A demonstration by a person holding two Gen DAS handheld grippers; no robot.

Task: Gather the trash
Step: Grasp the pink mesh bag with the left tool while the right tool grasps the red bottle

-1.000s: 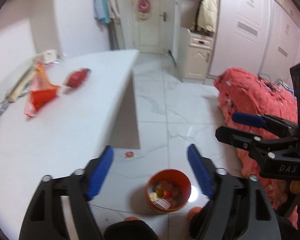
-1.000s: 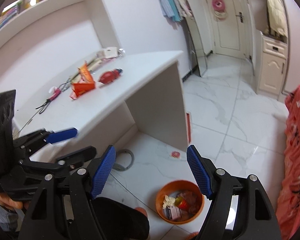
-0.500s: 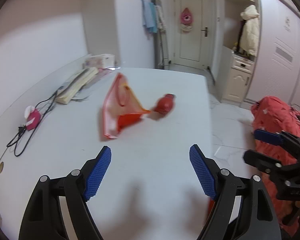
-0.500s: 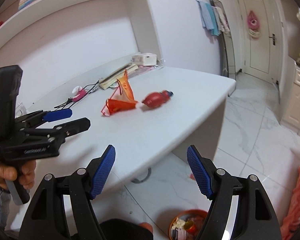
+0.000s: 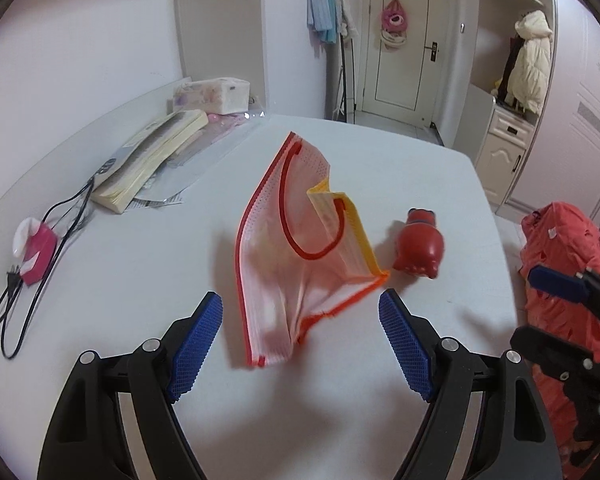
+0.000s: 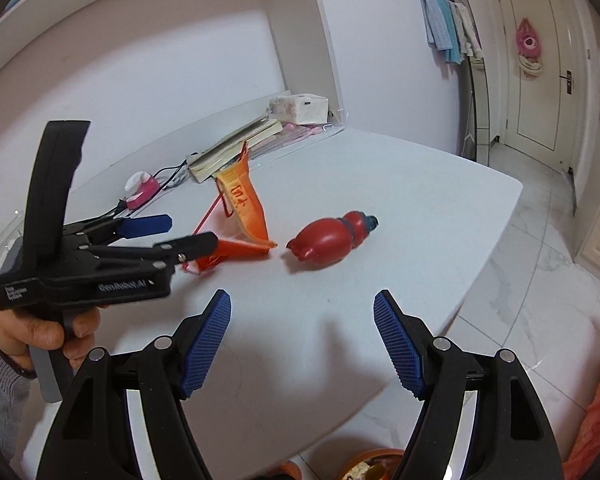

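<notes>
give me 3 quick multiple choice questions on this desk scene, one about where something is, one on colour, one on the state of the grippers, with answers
1. Where does the red bottle lie?
A. on the white desk, beside the orange mesh bag
B. inside the bag
C. on the floor

2. What colour are the gripper pads?
A. green
B. blue
C. white

3. How do the left gripper and right gripper stand?
A. both shut on the bag
B. one holds the bottle
C. both open, holding nothing

Answers:
1 A: it rests on its side on the desktop next to the bag.
2 B: ribbed blue pads line each finger.
3 C: the jaws stand wide apart over bare desk.
</notes>
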